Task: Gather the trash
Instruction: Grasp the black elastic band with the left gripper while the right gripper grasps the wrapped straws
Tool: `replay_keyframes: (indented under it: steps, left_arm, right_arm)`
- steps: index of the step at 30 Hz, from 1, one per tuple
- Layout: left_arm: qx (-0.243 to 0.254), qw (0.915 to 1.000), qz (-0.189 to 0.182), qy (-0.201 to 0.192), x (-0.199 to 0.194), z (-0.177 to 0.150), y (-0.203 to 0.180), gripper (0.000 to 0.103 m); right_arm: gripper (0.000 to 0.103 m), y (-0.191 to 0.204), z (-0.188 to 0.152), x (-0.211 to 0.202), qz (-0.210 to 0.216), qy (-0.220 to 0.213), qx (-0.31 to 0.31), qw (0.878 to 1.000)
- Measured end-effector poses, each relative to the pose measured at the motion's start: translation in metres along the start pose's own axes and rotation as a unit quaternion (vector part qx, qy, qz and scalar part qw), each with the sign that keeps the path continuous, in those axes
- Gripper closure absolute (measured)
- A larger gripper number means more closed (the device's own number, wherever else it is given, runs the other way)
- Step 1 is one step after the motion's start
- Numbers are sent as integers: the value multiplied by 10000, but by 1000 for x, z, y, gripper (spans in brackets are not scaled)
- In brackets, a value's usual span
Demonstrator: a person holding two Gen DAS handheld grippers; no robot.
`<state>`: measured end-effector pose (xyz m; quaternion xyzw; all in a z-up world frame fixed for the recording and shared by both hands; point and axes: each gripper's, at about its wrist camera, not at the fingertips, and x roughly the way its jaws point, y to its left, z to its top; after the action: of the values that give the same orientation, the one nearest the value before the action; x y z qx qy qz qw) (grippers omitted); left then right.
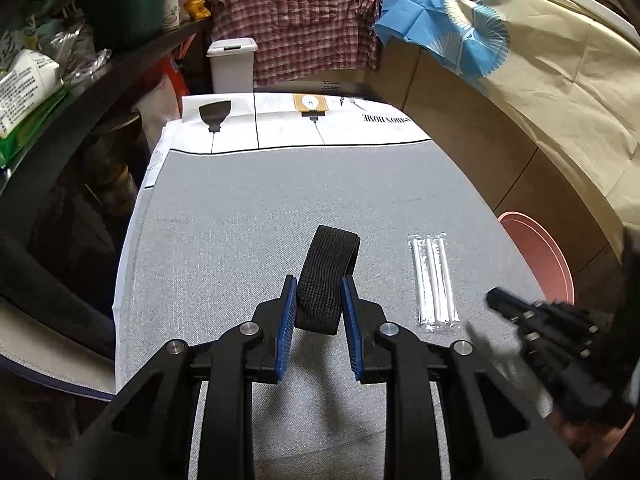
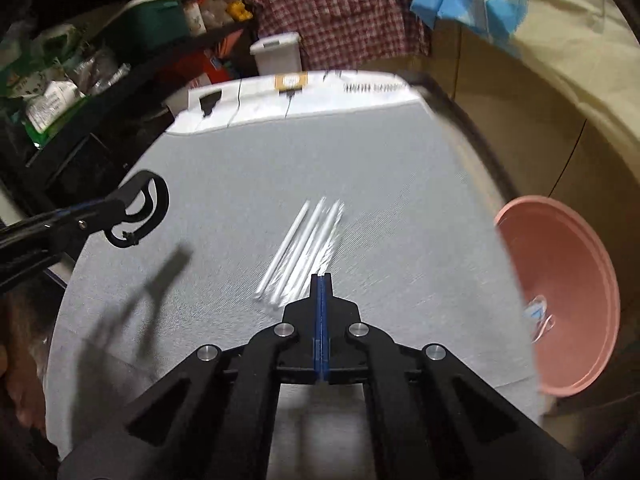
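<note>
My left gripper (image 1: 318, 300) is shut on a black woven strap (image 1: 326, 280), a loop held a little above the grey tablecloth (image 1: 280, 208). In the right wrist view the strap (image 2: 154, 200) shows edge-on in the left gripper (image 2: 132, 220) at the left. A clear packet of white straws (image 1: 434, 280) lies flat on the cloth to the right of the strap. My right gripper (image 2: 321, 278) is shut, blue pads together, its tips at the near end of the packet (image 2: 304, 244). From the left wrist view the right gripper (image 1: 494, 300) sits just right of the packet, apart from it.
A pink basin (image 2: 568, 292) with a scrap of clear wrapper (image 2: 540, 312) in it stands off the table's right edge, also visible as the basin (image 1: 536, 256). A white lidded bin (image 1: 232, 64) stands beyond the far edge. Cluttered dark shelves (image 1: 60, 92) run along the left.
</note>
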<state>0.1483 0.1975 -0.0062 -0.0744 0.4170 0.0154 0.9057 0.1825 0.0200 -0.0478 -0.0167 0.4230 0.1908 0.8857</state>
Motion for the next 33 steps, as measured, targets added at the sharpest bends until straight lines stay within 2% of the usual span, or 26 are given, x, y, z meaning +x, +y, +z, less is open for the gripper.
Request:
replay_keyframes:
  steps: [7,10,13,14,15,17,24,25,27,30,33]
  left_arm:
    - [46,9999,50,-85,-5,0,-5,80]
    - [1,9999,92,-82,-5,0,-3,80]
    - [-83,9998,127,-104,-9,0,-1,80]
    - [-88,9998,129,-120,-11,0,-1,80]
    - [-86,9998,135,-135,-12,1,-1,80]
    - [-82,9997,147,-150,-13,0,-2,80]
    - [-87,9996,165,-218,-18,0,2,80]
    - [-100,9996,165,-228,-18,0,3,80]
    - [-132,9995,157,-235,-18,1,4,80]
    - [-128,9995,162,-256,-19,1,4,80]
    - [-122,9995,148,-254,-19,1,4,80]
  right_arm:
    - [103,-22,9,-32,164,-324,-74,9993]
    - [98,-24,5,-26,427,-124,113,9989]
    - [96,-16,-4,-15,501,2,230,9985]
    - [88,-11,-8,-9,538,48,293,9981]
    - [75,-7,-10,-5,515,73,302,9982]
    - [66,3,-15,4,481,89,251,9985]
    - [67,15,-14,34,193,256,226,9992]
    - [69,16,-15,38,93,297,154,9994]
    - [92,17,-17,42,-35,305,38,9995]
    - [98,11,-16,37,-76,223,35,9997]
    - [98,4,-13,28,-23,122,-35,9999]
